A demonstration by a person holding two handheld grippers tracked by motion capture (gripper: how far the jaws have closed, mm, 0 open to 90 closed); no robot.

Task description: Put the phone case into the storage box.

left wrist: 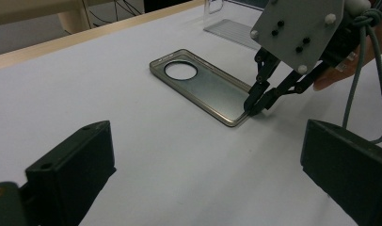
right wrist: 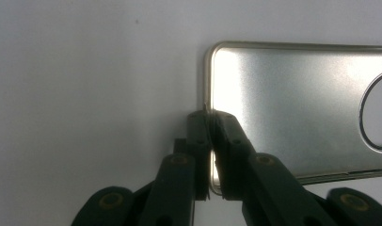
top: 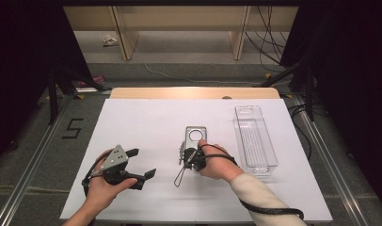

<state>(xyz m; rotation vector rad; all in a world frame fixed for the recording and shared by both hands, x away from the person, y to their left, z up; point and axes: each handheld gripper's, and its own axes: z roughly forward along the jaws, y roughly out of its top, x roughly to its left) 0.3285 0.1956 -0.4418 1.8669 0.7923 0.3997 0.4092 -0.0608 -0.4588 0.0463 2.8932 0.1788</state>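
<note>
A grey translucent phone case point(top: 195, 135) with a round camera hole lies flat in the middle of the white table top. My right gripper point(top: 189, 154) stands at its near short end, shut on the rim. In the right gripper view the two black jaws point(right wrist: 209, 117) pinch the case's point(right wrist: 292, 108) pale edge between them. The left gripper view shows the same grip point(left wrist: 253, 108) on the case point(left wrist: 203, 87) from the side. My left gripper point(top: 142, 163) rests to the left of the case, apart from it, open with nothing between its fingers point(left wrist: 71, 174).
A long clear plastic tray point(top: 255, 139) stands to the right of the case, running front to back. A black cable point(top: 269, 209) trails from the right gripper along the sleeve. The table's wooden far edge point(top: 194, 92) lies beyond the white sheet.
</note>
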